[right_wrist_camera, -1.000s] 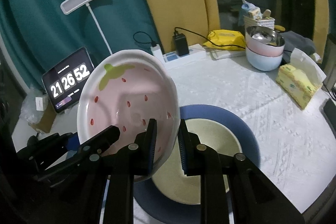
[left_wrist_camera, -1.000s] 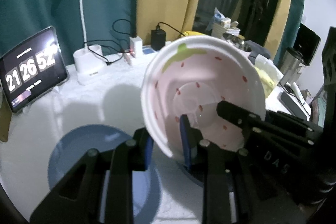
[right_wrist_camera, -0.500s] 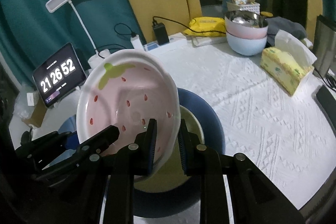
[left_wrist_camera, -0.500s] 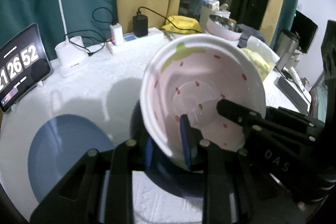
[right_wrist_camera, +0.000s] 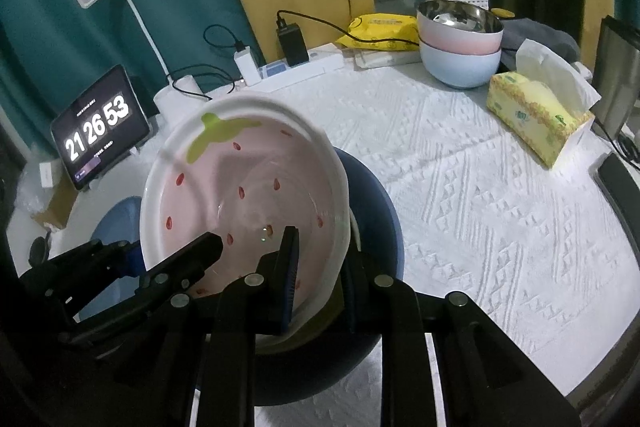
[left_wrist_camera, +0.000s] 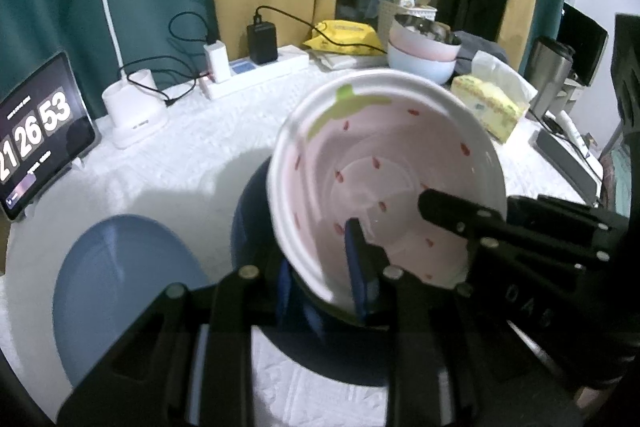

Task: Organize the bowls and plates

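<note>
Both grippers hold one pink strawberry-pattern bowl (left_wrist_camera: 384,163) by its rim, tilted, just above a dark blue plate (right_wrist_camera: 380,211) that carries a pale yellow plate, mostly hidden. My left gripper (left_wrist_camera: 320,267) is shut on the bowl's near-left rim. My right gripper (right_wrist_camera: 320,267) is shut on the bowl's right rim; the bowl (right_wrist_camera: 240,195) fills the left of that view. The left gripper's fingers (right_wrist_camera: 188,259) show at the bowl's lower left. A light blue plate (left_wrist_camera: 120,287) lies flat on the tablecloth to the left.
Stacked pink and blue bowls (right_wrist_camera: 460,47) with a steel bowl on top stand at the back right. A tissue box (right_wrist_camera: 536,115), power strip (left_wrist_camera: 256,75), lamp base (left_wrist_camera: 134,107) and clock tablet (right_wrist_camera: 100,123) ring the table. A dark phone (right_wrist_camera: 620,179) lies at the right edge.
Both grippers have carried the bowl lower and closer over the dark blue plate. The clock went from 52 to 53.
</note>
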